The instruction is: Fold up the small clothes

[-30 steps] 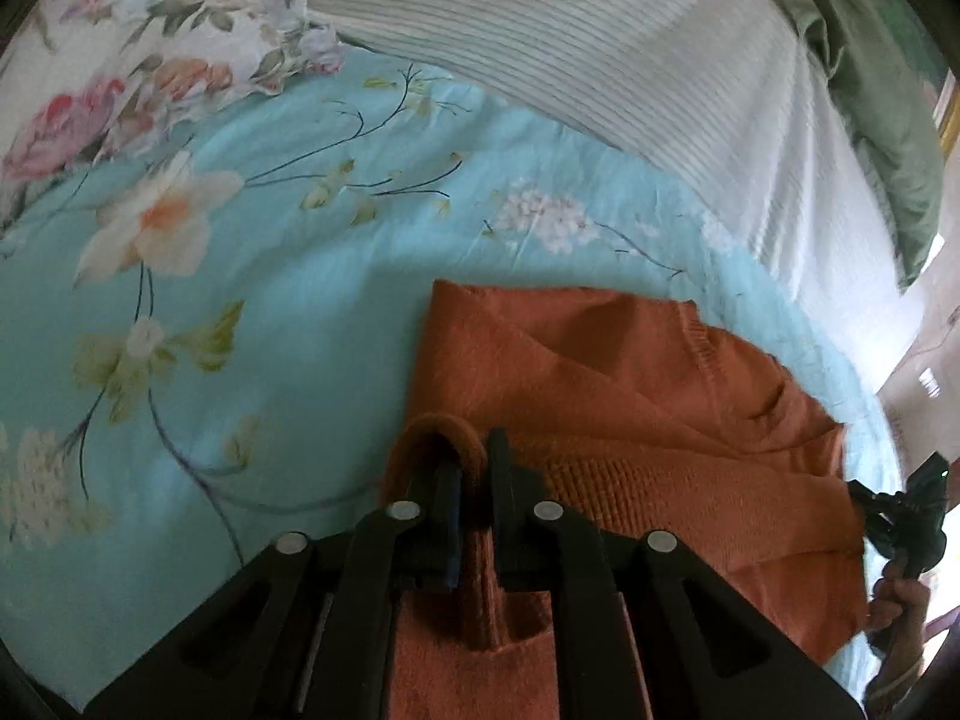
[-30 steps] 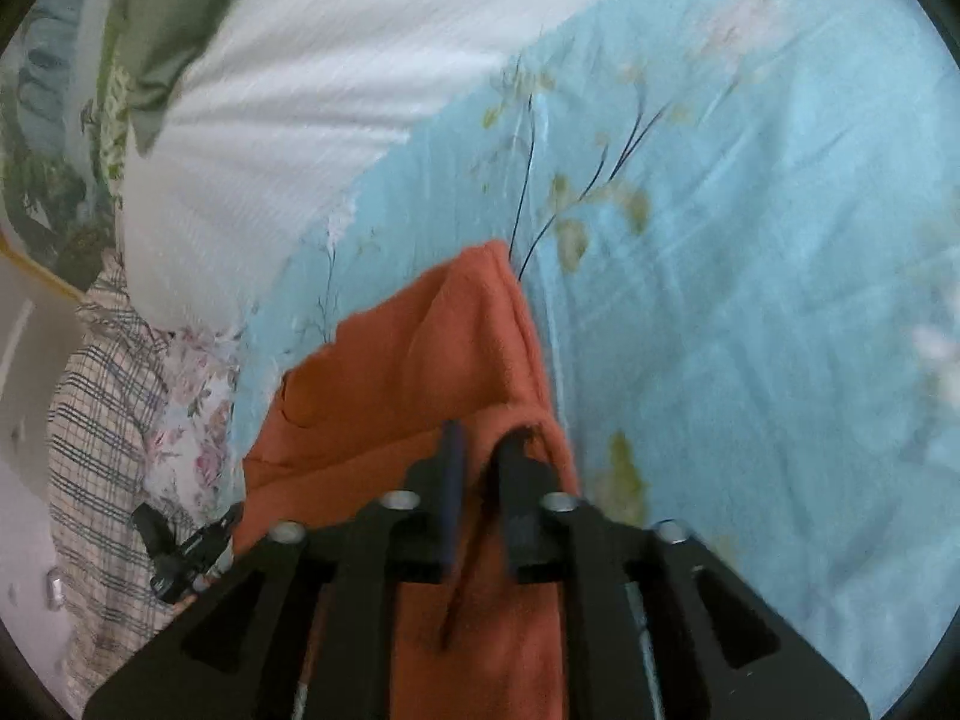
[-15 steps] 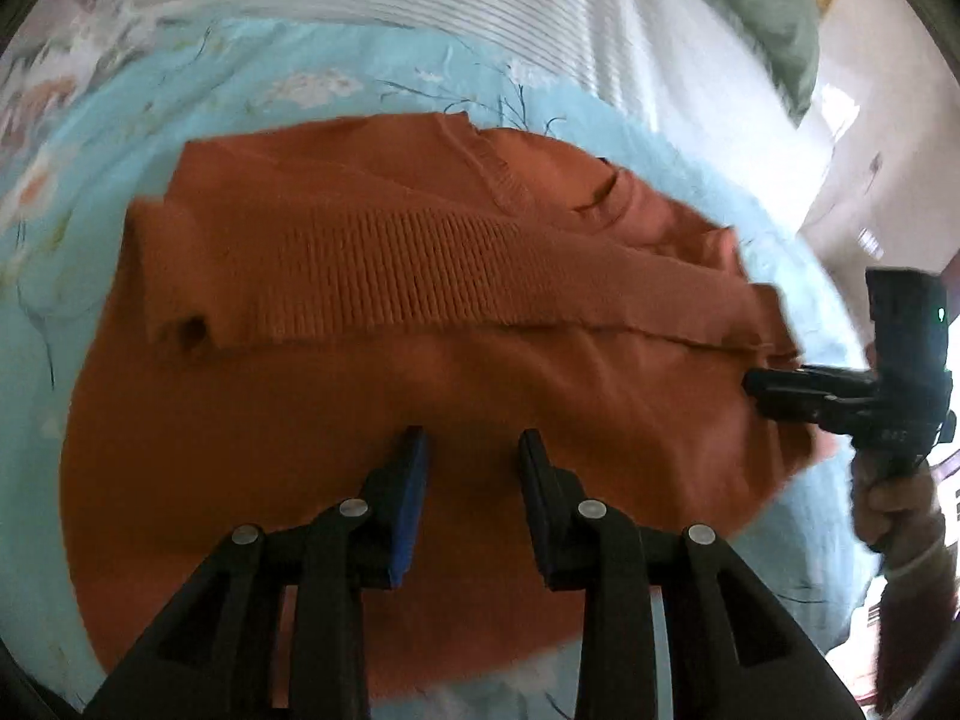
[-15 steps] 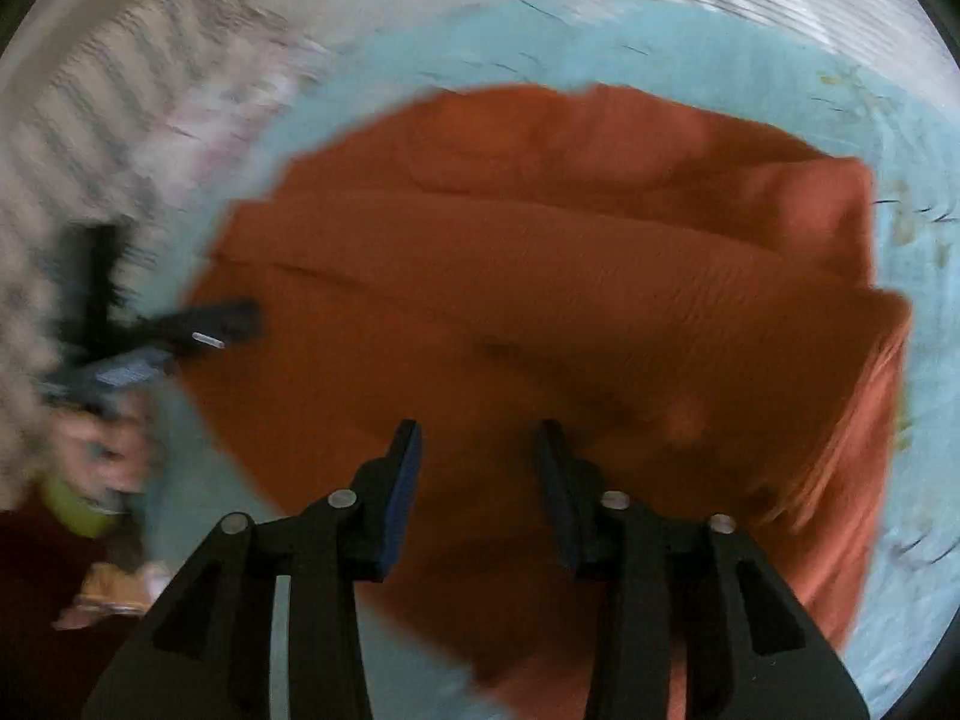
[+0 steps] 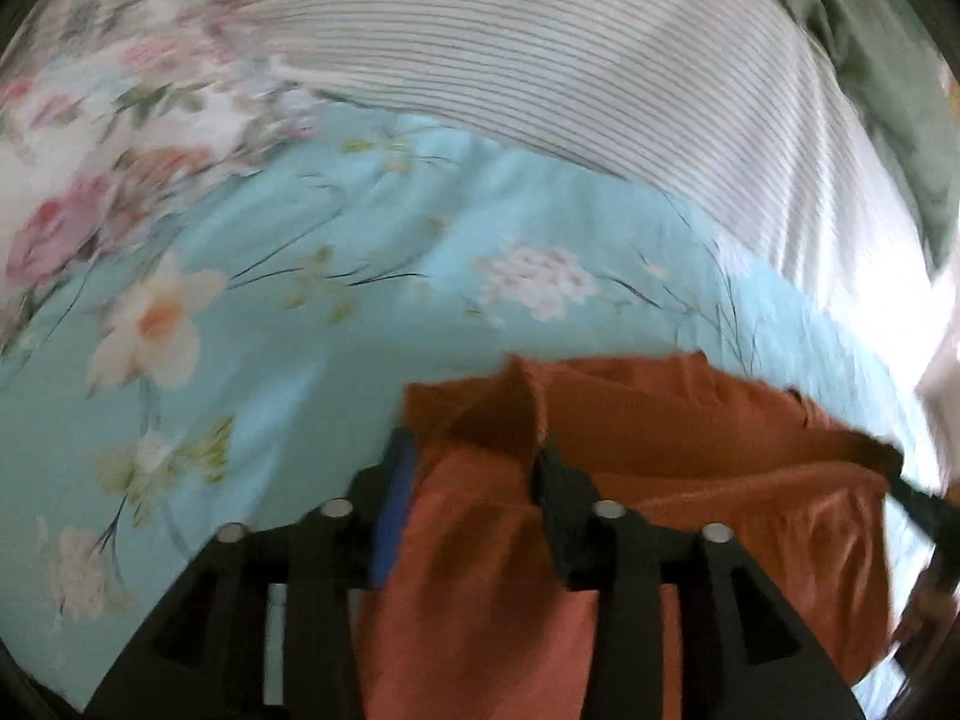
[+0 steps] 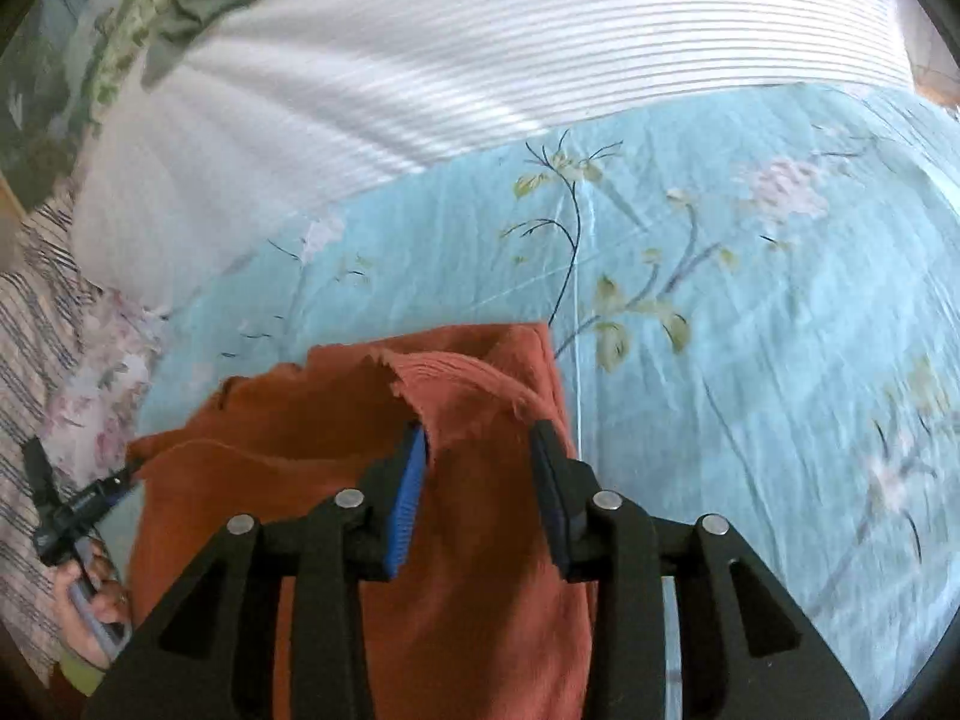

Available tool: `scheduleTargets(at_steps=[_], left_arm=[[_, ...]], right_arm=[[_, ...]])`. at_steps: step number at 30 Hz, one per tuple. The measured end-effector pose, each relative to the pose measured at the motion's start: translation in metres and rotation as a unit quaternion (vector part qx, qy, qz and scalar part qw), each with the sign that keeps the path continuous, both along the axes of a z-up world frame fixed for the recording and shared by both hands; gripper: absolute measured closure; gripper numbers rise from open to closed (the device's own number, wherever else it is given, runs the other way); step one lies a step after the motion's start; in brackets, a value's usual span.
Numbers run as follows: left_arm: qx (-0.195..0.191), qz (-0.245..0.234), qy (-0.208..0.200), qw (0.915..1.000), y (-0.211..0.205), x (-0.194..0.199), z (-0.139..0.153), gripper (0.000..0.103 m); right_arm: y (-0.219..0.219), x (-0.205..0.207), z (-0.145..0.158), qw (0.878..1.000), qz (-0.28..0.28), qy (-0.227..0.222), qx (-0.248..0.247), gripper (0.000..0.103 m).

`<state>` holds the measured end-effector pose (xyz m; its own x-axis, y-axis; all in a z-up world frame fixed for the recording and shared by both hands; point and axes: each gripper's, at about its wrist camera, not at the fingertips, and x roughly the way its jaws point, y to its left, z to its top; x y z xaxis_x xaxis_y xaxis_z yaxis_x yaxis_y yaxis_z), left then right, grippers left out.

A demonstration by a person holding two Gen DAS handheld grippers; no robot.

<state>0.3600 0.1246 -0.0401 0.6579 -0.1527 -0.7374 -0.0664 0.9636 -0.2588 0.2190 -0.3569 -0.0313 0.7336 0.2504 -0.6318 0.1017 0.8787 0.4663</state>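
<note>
A rust-orange knit sweater (image 5: 690,450) lies folded on a light blue floral bedsheet (image 5: 300,360). My left gripper (image 5: 471,468) is open, its jaws astride the sweater's left corner, with cloth between them. My right gripper (image 6: 480,456) is open too, jaws astride the sweater's (image 6: 336,438) right corner, where a ribbed hem edge sticks up. The left gripper also shows at the left edge of the right wrist view (image 6: 114,483), by the sweater's far corner. The left wrist view is blurred.
A white striped cover (image 6: 480,60) lies behind the sweater. A green cloth (image 5: 870,60) sits at the back. A pink floral fabric (image 5: 90,150) is at the back left. A checked fabric (image 6: 36,312) lies at the left. Blue sheet (image 6: 750,330) spreads right of the sweater.
Both grippers let go of the sweater, opening half a second ago while above it. Both have since dropped low to the sweater's two end corners, jaws still open.
</note>
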Motion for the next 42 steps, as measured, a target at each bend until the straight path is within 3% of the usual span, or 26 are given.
scheduleTargets(at_steps=[2, 5, 11, 14, 18, 23, 28, 32, 35, 37, 42], left_arm=[[-0.011, 0.006, -0.005, 0.9999, 0.008, -0.015, 0.001, 0.05], [-0.019, 0.011, -0.002, 0.9998, 0.009, -0.042, -0.003, 0.049], [-0.081, 0.038, -0.014, 0.9959, 0.024, -0.091, 0.006, 0.048], [-0.097, 0.012, -0.015, 0.9951, 0.018, -0.086, 0.016, 0.048], [-0.072, -0.019, -0.003, 0.9972, -0.006, -0.057, 0.03, 0.048], [-0.066, -0.045, -0.002, 0.9968, -0.014, -0.073, 0.028, 0.042], [-0.09, -0.114, 0.065, 0.9873, -0.033, -0.081, -0.02, 0.042], [-0.076, -0.136, 0.053, 0.9864, -0.049, -0.053, -0.024, 0.042], [-0.084, -0.119, 0.021, 0.9891, -0.045, -0.02, -0.008, 0.042], [-0.079, -0.079, -0.008, 0.9937, -0.033, 0.0, 0.01, 0.042], [-0.092, 0.007, -0.053, 0.9943, 0.008, 0.012, 0.039, 0.039]], right_arm=[[-0.002, -0.022, 0.003, 1.0, -0.002, -0.008, 0.002, 0.056], [-0.003, -0.047, 0.004, 1.0, -0.001, -0.016, 0.027, 0.056], [0.014, -0.077, 0.007, 0.998, 0.004, -0.027, 0.054, 0.052], [0.023, -0.09, 0.006, 0.997, 0.01, -0.032, 0.069, 0.048], [0.042, -0.091, 0.002, 0.996, 0.045, -0.03, 0.075, 0.046], [0.05, -0.071, -0.011, 0.993, 0.1, 0.003, 0.055, 0.046], [0.063, -0.025, -0.029, 0.986, 0.15, 0.045, 0.059, 0.046], [0.062, 0.011, -0.02, 0.987, 0.139, 0.02, 0.077, 0.046], [0.044, 0.03, -0.004, 0.991, 0.089, -0.027, 0.096, 0.046], [0.024, 0.038, 0.009, 0.992, 0.041, -0.061, 0.108, 0.045], [-0.002, 0.03, 0.023, 0.988, -0.016, -0.09, 0.128, 0.041]])
